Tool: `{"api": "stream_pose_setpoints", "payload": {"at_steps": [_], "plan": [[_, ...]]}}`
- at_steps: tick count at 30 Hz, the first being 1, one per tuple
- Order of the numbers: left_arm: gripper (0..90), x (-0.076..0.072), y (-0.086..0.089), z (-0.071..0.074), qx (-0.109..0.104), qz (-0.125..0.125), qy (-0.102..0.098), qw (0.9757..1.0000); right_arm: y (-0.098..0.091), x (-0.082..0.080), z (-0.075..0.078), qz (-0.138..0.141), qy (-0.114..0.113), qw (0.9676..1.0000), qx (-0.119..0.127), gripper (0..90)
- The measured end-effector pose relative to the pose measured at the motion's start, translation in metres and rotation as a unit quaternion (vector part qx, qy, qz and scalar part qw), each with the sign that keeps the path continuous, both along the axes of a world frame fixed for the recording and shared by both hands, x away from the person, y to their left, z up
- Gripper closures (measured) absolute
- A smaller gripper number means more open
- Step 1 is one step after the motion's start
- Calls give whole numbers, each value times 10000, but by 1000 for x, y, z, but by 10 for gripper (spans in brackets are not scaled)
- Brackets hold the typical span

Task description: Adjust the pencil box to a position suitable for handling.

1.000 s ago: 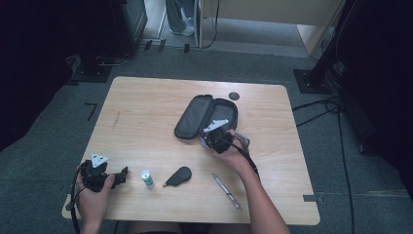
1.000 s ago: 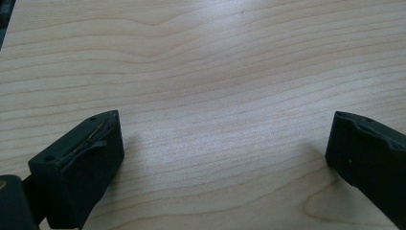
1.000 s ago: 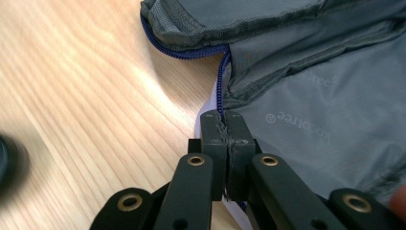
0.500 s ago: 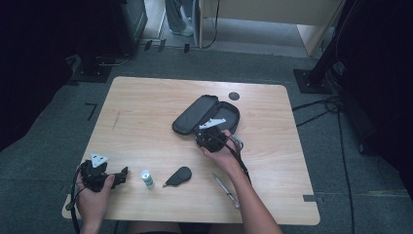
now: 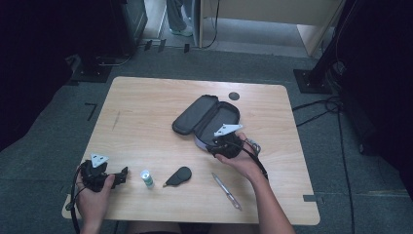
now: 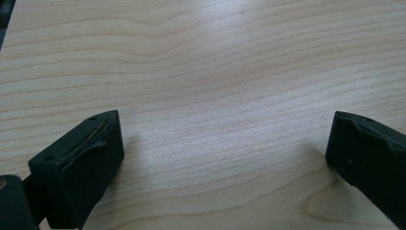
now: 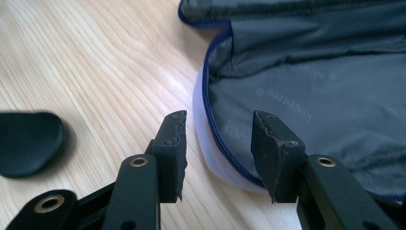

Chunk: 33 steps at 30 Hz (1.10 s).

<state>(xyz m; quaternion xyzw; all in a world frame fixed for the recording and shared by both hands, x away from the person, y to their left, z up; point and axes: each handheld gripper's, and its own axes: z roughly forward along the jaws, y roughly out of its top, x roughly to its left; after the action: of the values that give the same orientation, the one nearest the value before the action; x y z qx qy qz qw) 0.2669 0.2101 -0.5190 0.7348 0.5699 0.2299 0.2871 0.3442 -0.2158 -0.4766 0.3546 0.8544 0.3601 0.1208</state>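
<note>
Oval fabric case (image 5: 207,117), open clamshell

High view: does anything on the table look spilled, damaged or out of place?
Nothing stands out. The open pouch lies flat, the small bottle stands upright, and the dark oval piece and metal tool lie loose but intact.

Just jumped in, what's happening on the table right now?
The right gripper sits at the near rim of the open pouch; its fingers have just been opening, straddling the rim without pressing it. The left gripper rests open on the table. A small bottle, a black fob and a pen lie nearby.
</note>
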Motion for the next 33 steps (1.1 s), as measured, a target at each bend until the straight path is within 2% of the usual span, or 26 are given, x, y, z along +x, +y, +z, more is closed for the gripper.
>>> {"api": "stream_pose_setpoints", "payload": {"at_steps": [2, 4, 5, 6, 8, 10, 12, 15, 16, 17, 19, 20, 26, 27, 29, 32, 33], "plan": [[0, 0, 0, 0, 1, -1, 0, 10000, 0, 0, -3, 35, 8, 9999, -103, 604], [0, 0, 0, 0, 2, -3, 0, 10000, 3, -1, -4, 49, -45, 9997, -256, 682], [0, 0, 0, 0, 1, 0, 1, 10000, 7, -3, -4, 59, -141, 9991, -392, 810], [0, 0, 0, 0, 1, 0, 1, 10000, 7, -3, -4, 59, -141, 9991, -392, 810], [0, 0, 0, 0, -1, -1, 0, 10000, 15, -4, -2, 110, -119, 9991, -391, 880], [0, 0, 0, 0, 1, -1, 0, 10000, 18, -4, -2, 135, -117, 9991, -393, 886], [0, 0, 0, 0, 1, -2, 0, 10000, 25, -6, -1, 44, -68, 9991, -409, 891], [0, 0, 0, 0, 0, -1, 3, 10000, 40, -7, 2, -251, 25, 9989, -384, 893], [0, 0, 0, 0, 0, -1, 3, 10000, 40, -7, 2, -251, 25, 9989, -384, 893], [0, 0, 0, 0, 1, -1, 4, 10000, 49, -8, 3, -433, 74, 9985, -329, 893], [0, 0, 0, 0, 0, -1, 2, 10000, 53, -8, 3, -496, 95, 9982, -327, 893], [0, 0, 0, 0, -2, -2, -1, 10000, 62, -9, 2, -699, 178, 9970, -281, 892], [0, 0, 0, 0, 0, -2, 3, 10000, 75, -7, 1, -854, 257, 9959, -115, 880], [0, 0, 0, 0, 1, -2, 3, 10000, 78, -8, 2, -787, 181, 9967, -119, 832], [0, 0, 0, 0, 1, -2, 3, 10000, 76, -8, 4, -711, 157, 9973, -17, 761], [0, 0, 0, 0, 0, -3, 3, 10000, 70, -7, 9, -739, 121, 9972, 88, 733], [0, 0, 0, 0, 0, -2, 3, 10000, 62, -5, 14, -804, 69, 9966, 178, 723]]}}
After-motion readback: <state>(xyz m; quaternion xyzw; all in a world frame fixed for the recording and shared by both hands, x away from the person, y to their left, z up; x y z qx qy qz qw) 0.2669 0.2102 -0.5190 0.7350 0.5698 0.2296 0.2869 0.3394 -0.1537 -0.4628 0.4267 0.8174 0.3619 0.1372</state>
